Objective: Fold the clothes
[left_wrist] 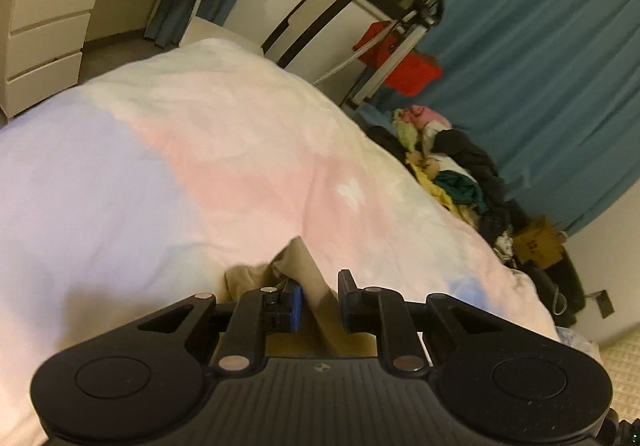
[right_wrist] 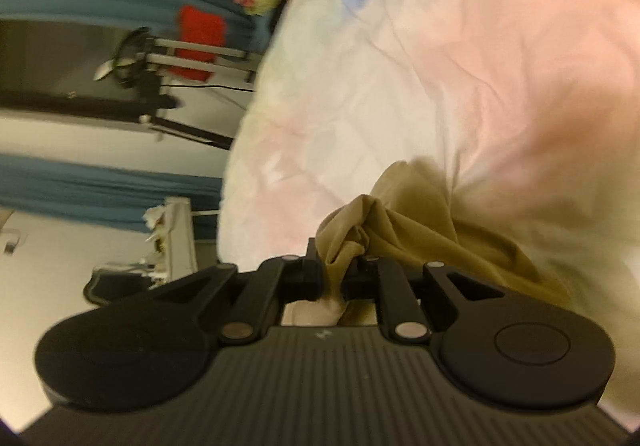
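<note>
A tan garment lies bunched on the pastel pink, white and blue bedspread. My right gripper is shut on a bunched edge of it, with cloth rising between the fingers. In the left wrist view the same tan garment runs between the fingers of my left gripper. The jaws there stand a little apart with the cloth strip between them; the cloth lies against the left blue pad and a gap shows on the right side.
A pile of mixed clothes lies at the bed's far edge. A rack with a red item and blue curtains stand behind. White drawers stand at the left. A cardboard box sits on the floor.
</note>
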The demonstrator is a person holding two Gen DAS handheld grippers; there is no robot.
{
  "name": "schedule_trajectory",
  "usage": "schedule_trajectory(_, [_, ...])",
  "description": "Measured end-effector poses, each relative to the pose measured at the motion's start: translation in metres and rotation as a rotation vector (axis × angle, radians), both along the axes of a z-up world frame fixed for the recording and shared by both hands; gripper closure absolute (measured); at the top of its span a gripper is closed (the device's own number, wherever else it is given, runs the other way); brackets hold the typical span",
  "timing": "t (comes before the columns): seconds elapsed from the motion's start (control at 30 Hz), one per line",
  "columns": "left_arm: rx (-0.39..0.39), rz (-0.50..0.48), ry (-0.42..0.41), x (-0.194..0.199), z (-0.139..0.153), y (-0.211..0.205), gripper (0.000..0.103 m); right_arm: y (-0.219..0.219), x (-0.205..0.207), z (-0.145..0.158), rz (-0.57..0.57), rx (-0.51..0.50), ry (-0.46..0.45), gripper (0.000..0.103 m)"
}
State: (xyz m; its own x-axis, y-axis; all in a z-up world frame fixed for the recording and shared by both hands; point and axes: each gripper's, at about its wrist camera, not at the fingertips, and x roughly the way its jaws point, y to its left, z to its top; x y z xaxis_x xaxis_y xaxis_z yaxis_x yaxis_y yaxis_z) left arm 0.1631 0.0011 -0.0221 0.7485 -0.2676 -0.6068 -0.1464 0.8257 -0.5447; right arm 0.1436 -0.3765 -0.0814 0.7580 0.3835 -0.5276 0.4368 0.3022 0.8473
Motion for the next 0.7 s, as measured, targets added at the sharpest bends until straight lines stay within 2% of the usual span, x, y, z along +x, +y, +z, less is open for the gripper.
schedule_trajectory(0.13, [-0.001, -0.032, 0.003, 0.026, -0.024, 0.002, 0.085, 0.001, 0.018, -0.025, 0.027, -0.009, 0.003, 0.09])
schedule_trajectory(0.23, [-0.019, -0.041, 0.001, 0.029, -0.034, 0.004, 0.085, -0.001, 0.017, -0.034, 0.042, 0.01, -0.016, 0.089])
schedule_trajectory(0.27, [-0.018, -0.045, -0.004, 0.029, -0.035, 0.004, 0.085, -0.003, 0.016, -0.034, 0.05, 0.015, -0.022, 0.087])
schedule_trajectory(0.3, [-0.012, -0.054, -0.015, 0.027, -0.034, 0.003, 0.084, -0.003, 0.015, -0.032, 0.061, 0.02, -0.037, 0.078])
schedule_trajectory(0.33, [-0.004, -0.072, -0.03, 0.024, -0.03, 0.002, 0.08, -0.003, 0.013, -0.027, 0.075, 0.026, -0.07, 0.07])
schedule_trajectory(0.4, [0.009, -0.119, -0.065, 0.015, -0.021, 0.0, 0.065, 0.0, 0.006, -0.012, 0.127, 0.041, -0.193, 0.03])
schedule_trajectory(0.43, [0.014, -0.147, -0.088, 0.009, -0.015, -0.002, 0.053, 0.002, 0.0, -0.003, 0.151, 0.04, -0.249, 0.024])
schedule_trajectory(0.47, [0.027, -0.174, -0.115, 0.002, -0.009, -0.004, 0.043, 0.005, -0.006, 0.006, 0.175, 0.038, -0.305, 0.021])
schedule_trajectory(0.53, [0.079, -0.209, -0.161, -0.013, -0.001, -0.01, 0.03, 0.01, -0.018, 0.023, 0.225, 0.009, -0.403, 0.021])
schedule_trajectory(0.6, [0.13, -0.239, -0.199, -0.027, 0.006, -0.017, 0.027, 0.016, -0.031, 0.037, 0.26, -0.056, -0.441, 0.022])
schedule_trajectory(0.7, [0.192, -0.261, -0.231, -0.043, 0.007, -0.024, 0.023, 0.029, -0.054, 0.058, 0.333, -0.254, -0.505, 0.022])
